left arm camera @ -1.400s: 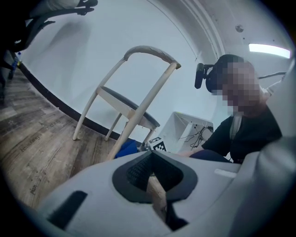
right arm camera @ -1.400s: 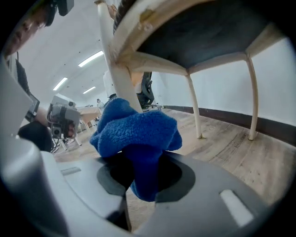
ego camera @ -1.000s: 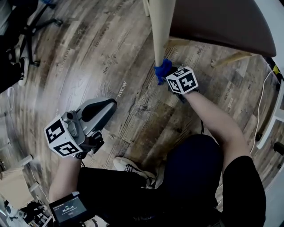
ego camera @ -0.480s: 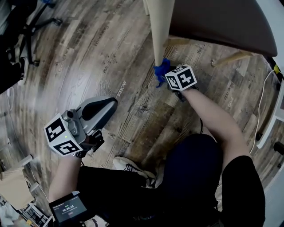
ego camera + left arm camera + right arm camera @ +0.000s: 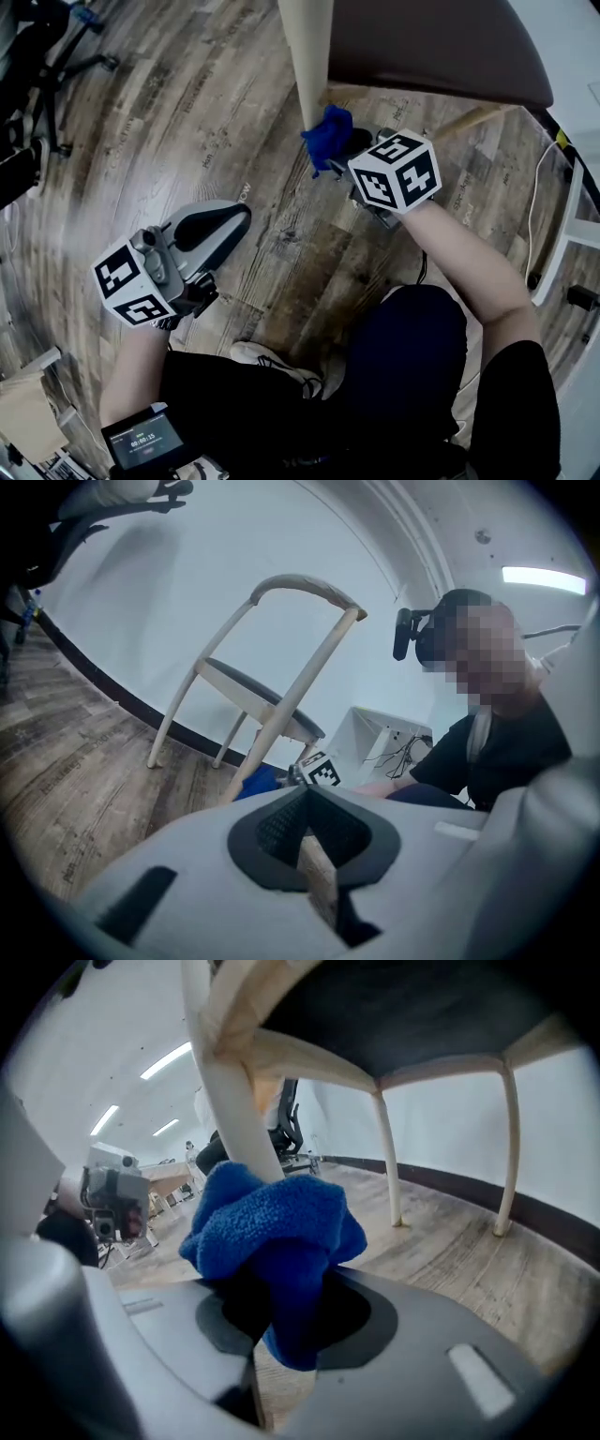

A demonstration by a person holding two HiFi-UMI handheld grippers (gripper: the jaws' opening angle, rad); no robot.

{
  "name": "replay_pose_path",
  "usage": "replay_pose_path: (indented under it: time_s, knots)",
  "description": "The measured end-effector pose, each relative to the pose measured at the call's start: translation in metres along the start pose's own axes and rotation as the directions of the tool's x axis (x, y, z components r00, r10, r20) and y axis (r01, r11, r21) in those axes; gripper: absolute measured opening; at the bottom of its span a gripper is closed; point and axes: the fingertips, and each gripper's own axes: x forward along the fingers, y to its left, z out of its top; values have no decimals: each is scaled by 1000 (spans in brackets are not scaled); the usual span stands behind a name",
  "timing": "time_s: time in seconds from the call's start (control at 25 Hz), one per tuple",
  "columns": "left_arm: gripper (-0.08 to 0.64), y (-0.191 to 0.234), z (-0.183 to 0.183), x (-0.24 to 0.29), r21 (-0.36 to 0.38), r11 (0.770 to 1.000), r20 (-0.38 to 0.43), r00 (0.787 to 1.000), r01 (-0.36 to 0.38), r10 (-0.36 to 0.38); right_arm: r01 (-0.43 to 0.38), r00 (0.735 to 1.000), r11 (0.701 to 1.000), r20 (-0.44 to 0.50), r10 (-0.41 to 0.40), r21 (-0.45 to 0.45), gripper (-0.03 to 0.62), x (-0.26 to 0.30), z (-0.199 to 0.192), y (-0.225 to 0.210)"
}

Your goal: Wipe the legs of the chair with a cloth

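Blue fluffy cloth (image 5: 272, 1232): bunched up and pinched in the right gripper. It is pressed against the front chair leg near its lower end, just above the floor.
Right gripper (image 5: 286, 1330): closed on the cloth, with a fold of it hanging down between the jaws. In the head view its marker cube sits just right of the cloth, beside the leg.
Pale wooden chair leg (image 5: 309, 56): round and tapering, slanting down from under the seat. The cloth covers its lowest visible part.
Dark brown chair seat (image 5: 441, 42): above the right gripper. Two more pale legs (image 5: 506, 1138) stand on the floor beyond it.
Left gripper (image 5: 228, 217): jaws drawn together to a thin slit with nothing between them. It is held low over the floor, well apart from the chair and pointing toward it.
Grey-brown wood-plank floor (image 5: 141, 141): lies under both grippers.
Person's light shoe (image 5: 272, 361): planted on the floor between the two arms.
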Motion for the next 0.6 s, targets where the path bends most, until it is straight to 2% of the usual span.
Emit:
replay_pose_path:
  time_s: [0.16, 0.36, 0.52, 0.6]
  knots:
    - [2, -6, 1, 11, 12, 999, -10, 999, 32, -32, -23, 992, 999, 127, 26, -22, 115, -39, 50, 22]
    - [2, -7, 8, 22, 7, 999, 8, 999, 52, -52, -86, 963, 996, 254, 93, -40, 110, -81, 94, 46]
    - [3, -9, 12, 29, 5, 998, 13, 998, 63, -63, -172, 948, 983, 283, 150, 58, 107, -99, 101, 51]
    - [3, -10, 13, 33, 3, 998, 9, 998, 66, -66, -182, 945, 978, 293, 145, 103, 104, -112, 101, 40]
